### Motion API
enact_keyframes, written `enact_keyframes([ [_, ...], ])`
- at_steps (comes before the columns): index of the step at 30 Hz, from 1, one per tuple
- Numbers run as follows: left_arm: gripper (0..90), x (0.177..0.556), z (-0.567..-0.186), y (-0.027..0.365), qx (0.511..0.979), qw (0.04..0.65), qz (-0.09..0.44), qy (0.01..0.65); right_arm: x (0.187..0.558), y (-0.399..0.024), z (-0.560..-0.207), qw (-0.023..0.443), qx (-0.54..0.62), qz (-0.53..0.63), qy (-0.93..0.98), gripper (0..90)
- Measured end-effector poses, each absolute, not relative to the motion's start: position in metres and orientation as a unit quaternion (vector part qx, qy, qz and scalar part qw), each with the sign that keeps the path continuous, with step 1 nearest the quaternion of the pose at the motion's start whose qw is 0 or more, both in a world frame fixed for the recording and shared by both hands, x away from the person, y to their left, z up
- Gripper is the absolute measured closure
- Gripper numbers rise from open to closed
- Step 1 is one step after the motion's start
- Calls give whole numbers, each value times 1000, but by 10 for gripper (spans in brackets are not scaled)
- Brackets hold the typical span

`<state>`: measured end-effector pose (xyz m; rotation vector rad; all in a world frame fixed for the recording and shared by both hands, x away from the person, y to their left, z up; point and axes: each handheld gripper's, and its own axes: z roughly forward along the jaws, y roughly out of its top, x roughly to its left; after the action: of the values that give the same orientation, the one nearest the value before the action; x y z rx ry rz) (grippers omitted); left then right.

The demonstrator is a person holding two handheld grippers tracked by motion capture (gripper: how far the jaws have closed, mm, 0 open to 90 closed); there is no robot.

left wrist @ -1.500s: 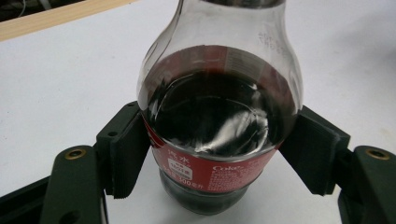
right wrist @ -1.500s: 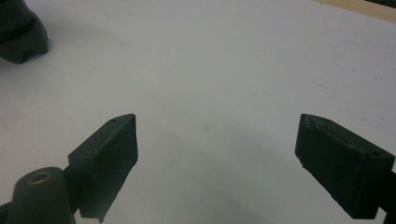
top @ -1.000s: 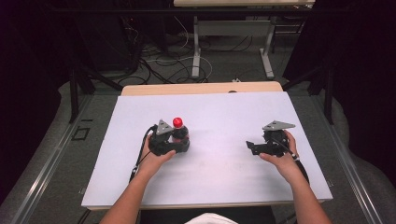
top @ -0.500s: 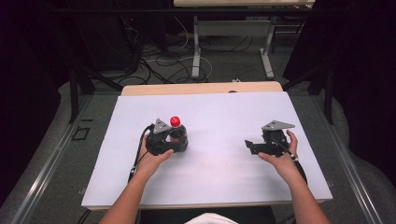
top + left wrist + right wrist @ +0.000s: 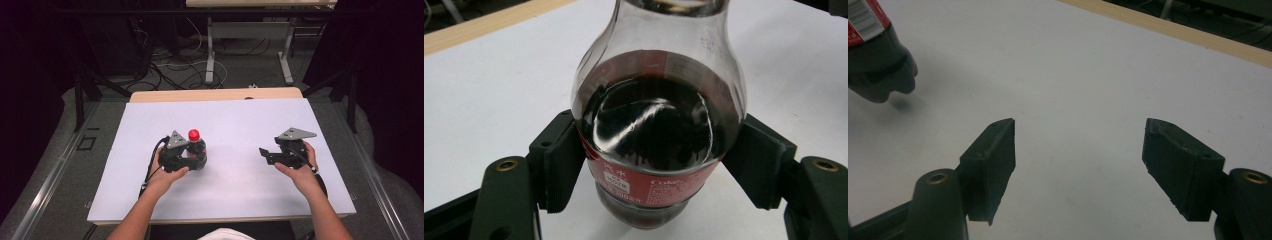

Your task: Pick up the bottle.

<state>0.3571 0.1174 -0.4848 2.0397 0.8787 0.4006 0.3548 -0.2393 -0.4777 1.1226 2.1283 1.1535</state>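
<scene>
A cola bottle [image 5: 196,146] with a red cap [image 5: 193,134] and a red label is tilted just above the white table top [image 5: 240,125], left of centre. My left gripper [image 5: 198,159] is shut on its lower body, one pad on each side of the label. In the left gripper view the bottle [image 5: 656,125] sits between the pads of my left gripper [image 5: 659,165], with dark drink inside. My right gripper [image 5: 263,153] hovers at the right, pointing left toward the bottle. Its jaws have just been closing with nothing between them. In the right gripper view my right gripper [image 5: 1078,150] stands open and the bottle's base [image 5: 878,65] hangs at the far left.
A wooden strip [image 5: 215,94] runs along the table's far edge. Beyond it are metal table legs [image 5: 210,55] and loose cables [image 5: 175,65] on a dark floor. Bare white surface lies between the two grippers.
My left gripper has shifted slightly right with the bottle in it, and the bottle leans more. My right gripper's jaws stand narrower than before and the hand has risen a little.
</scene>
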Motion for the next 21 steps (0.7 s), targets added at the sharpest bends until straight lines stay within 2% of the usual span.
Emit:
enact_keyframes([
  [21,297,331,-481,89,836,427,144,314,337,-200,-464,203,333,461,797,362],
])
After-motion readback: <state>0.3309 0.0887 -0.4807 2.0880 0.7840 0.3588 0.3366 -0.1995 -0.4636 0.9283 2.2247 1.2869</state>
